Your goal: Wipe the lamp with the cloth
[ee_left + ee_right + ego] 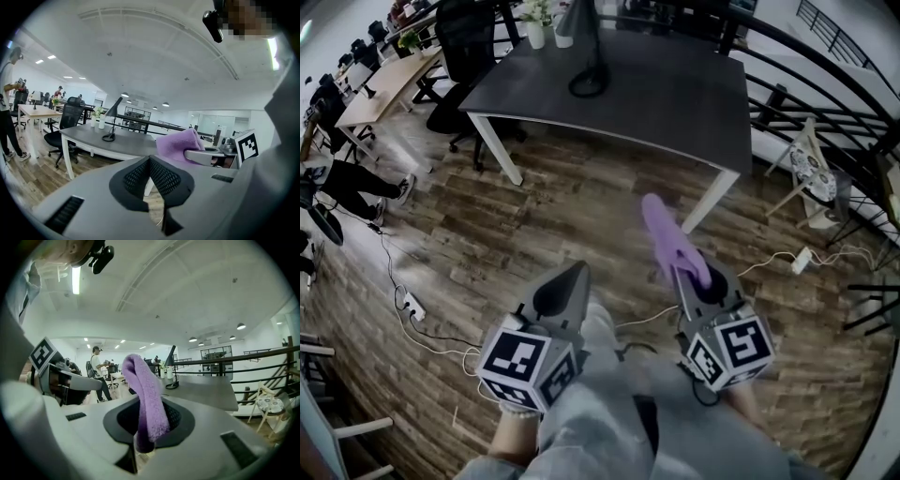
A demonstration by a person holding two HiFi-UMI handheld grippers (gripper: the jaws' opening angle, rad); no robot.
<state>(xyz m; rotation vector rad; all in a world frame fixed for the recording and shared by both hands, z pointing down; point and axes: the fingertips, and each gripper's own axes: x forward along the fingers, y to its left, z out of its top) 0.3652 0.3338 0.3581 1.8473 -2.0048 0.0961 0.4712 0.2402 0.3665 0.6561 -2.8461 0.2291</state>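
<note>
A black desk lamp (586, 56) stands at the far side of the dark grey table (675, 103), well ahead of both grippers. My right gripper (686, 274) is shut on a purple cloth (671, 240) that sticks up and forward out of its jaws. In the right gripper view the cloth (146, 392) rises between the jaws of the right gripper (148, 430), with the lamp (170, 365) far behind. My left gripper (577, 272) is shut and holds nothing. The left gripper view shows the left gripper (150, 160), the cloth (177, 143) at right and the lamp (112, 123).
A white vase with flowers (536, 30) stands beside the lamp. A black office chair (461, 58) is left of the table. A curved black railing (825, 89) and a wooden stool (811, 173) lie right. A power strip (412, 304) and cables cross the wood floor. A seated person's legs (356, 183) are at left.
</note>
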